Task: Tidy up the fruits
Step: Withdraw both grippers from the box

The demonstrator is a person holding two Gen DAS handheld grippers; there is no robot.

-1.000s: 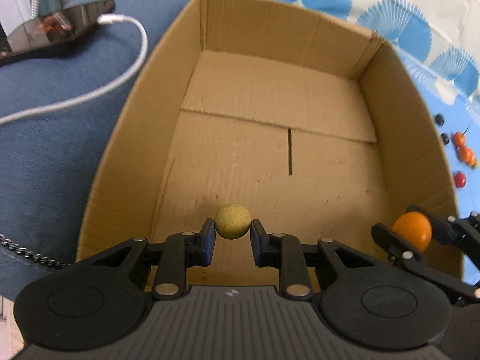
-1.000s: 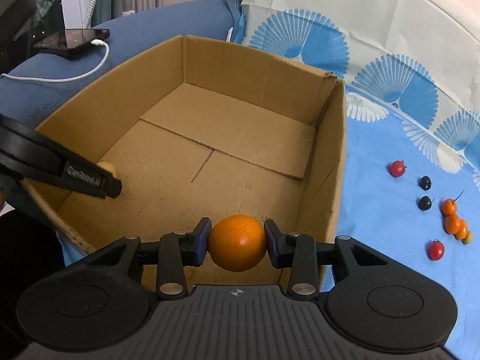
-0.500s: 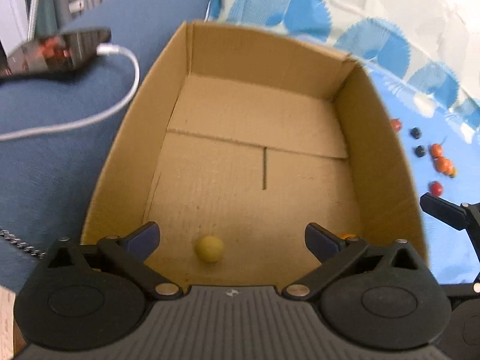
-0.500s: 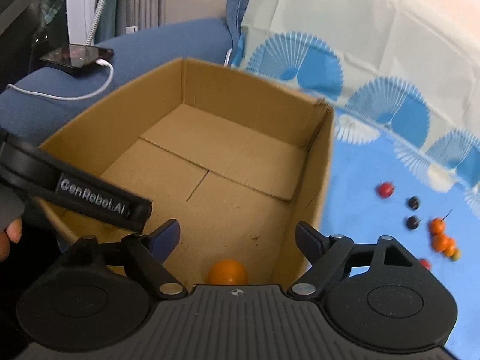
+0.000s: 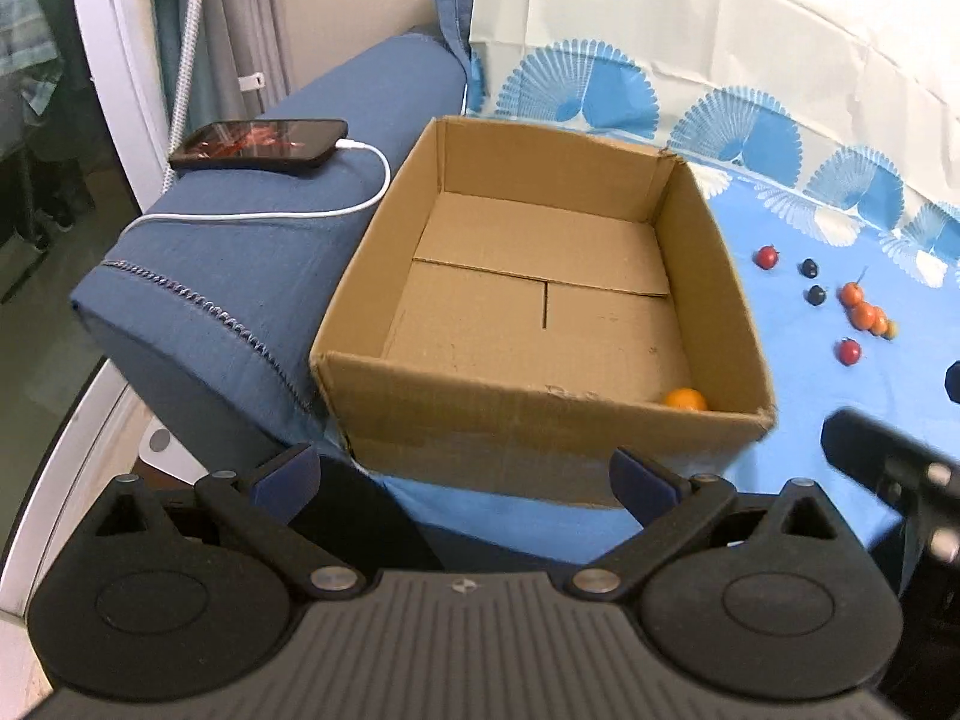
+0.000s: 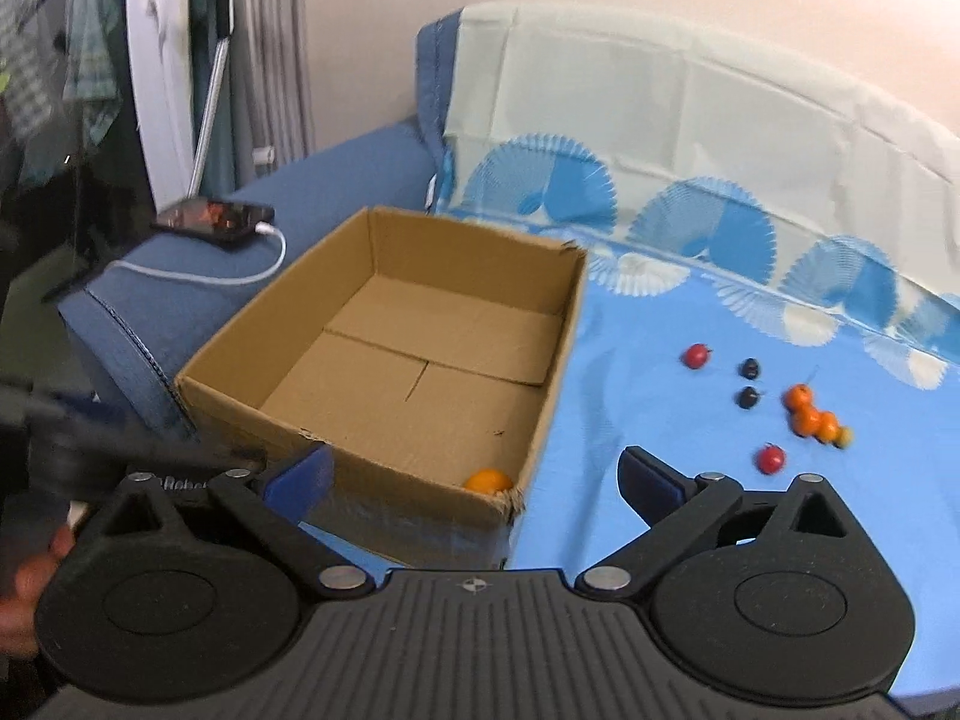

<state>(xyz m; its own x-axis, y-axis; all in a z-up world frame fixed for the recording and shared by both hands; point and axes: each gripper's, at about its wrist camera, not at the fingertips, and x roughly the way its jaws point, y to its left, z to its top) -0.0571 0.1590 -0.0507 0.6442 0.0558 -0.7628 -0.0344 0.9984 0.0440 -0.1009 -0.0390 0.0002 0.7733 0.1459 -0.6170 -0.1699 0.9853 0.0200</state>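
My left gripper (image 5: 465, 477) hangs wide, its blue pads (image 5: 287, 473) spread far apart, nothing between them. My right gripper (image 6: 477, 474) has its jaws opening, almost fully spread, and nothing sits between them either.

In front of both, the cardboard box (image 5: 540, 420) stands open-topped on the blue patterned sheet (image 6: 660, 420), its left side just beside the dark blue armrest (image 5: 252, 252). Down in the box's near right corner lies the orange (image 5: 686, 399), tucked against the near wall and right wall; from the right wrist I see it there too (image 6: 487, 480), only its top showing over the cardboard edge. The rest of the box floor I can see is bare flaps; the near left corner is hidden behind the near wall.

Out on the sheet to the right of the box, well apart from it, the small fruits are scattered: a red one (image 6: 696, 355) farthest, two dark ones (image 6: 749, 383) beside it, a touching cluster of small orange ones (image 6: 813, 414), and another red one (image 6: 770, 459) nearest me.

On the armrest, far left, a phone (image 5: 258, 144) lies flat with a white cable (image 5: 300, 216) plugged in, curling toward the box. At the right edge of the left view, my right gripper's dark finger is a blur.
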